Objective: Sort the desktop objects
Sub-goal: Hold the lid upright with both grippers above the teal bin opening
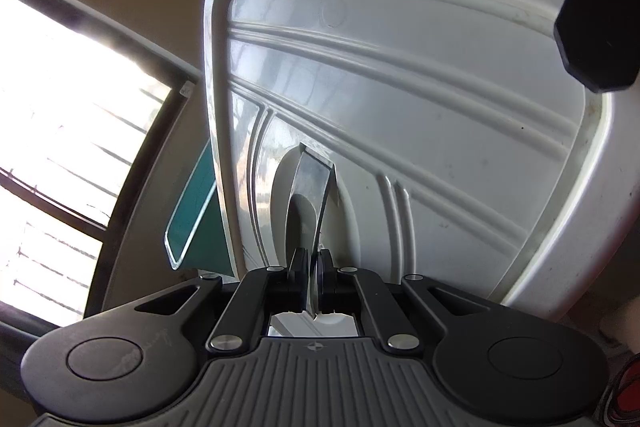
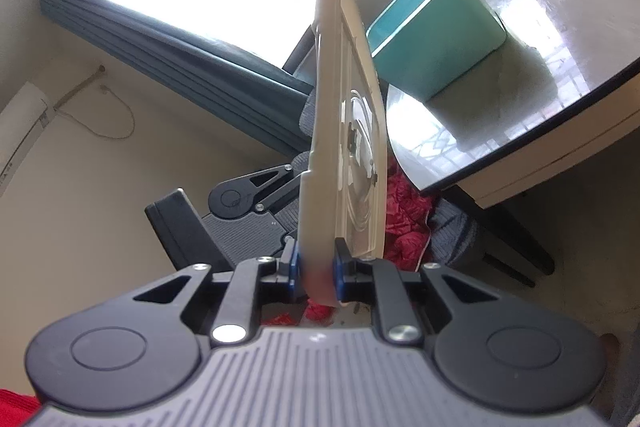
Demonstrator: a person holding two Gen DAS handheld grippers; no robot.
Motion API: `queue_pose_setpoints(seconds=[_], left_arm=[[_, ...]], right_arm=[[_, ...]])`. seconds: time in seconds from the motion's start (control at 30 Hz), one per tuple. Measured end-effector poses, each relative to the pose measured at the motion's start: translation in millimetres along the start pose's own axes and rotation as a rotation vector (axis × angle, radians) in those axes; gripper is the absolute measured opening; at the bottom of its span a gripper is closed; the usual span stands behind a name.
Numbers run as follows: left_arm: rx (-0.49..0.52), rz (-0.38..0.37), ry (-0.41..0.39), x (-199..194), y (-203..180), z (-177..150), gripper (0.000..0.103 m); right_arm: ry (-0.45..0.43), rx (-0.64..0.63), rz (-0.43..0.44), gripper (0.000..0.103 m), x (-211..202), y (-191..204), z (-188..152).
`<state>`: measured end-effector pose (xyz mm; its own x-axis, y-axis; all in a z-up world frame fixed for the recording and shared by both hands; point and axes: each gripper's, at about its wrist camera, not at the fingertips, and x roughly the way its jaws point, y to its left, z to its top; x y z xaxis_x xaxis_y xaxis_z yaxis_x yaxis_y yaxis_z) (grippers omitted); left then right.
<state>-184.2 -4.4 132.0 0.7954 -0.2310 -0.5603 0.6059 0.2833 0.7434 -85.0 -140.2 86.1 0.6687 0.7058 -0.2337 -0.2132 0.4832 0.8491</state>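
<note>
A large white plastic lid [image 1: 400,99] with raised ribs fills the left wrist view. My left gripper [image 1: 314,263] is shut on the lid's clear fold-up handle [image 1: 316,187] in a round recess. In the right wrist view the same lid [image 2: 344,131] stands edge-on, and my right gripper [image 2: 316,267] is shut on its rim. A teal storage box [image 2: 436,43] stands open on the glossy table [image 2: 560,39] behind the lid; its edge also shows in the left wrist view [image 1: 192,215].
The other gripper's black body [image 1: 596,11] sits at the lid's upper right edge, and the left gripper [image 2: 248,203] shows behind the lid. A bright window [image 1: 60,131] and a dark curtain [image 2: 180,55] are behind. Red cloth [image 2: 404,219] lies below the table's edge.
</note>
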Motion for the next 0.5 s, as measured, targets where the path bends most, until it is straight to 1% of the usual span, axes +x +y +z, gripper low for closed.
queue_pose_setpoints(seconds=[0.23,0.5], left_arm=[[0.037,0.028,0.007,9,19,10,0.006],[0.034,0.074,0.03,29,55,23,0.006]], right_arm=[[-0.018,-0.002,0.032,0.018,6,-2,13],[-0.014,-0.027,0.071,0.018,20,0,45]])
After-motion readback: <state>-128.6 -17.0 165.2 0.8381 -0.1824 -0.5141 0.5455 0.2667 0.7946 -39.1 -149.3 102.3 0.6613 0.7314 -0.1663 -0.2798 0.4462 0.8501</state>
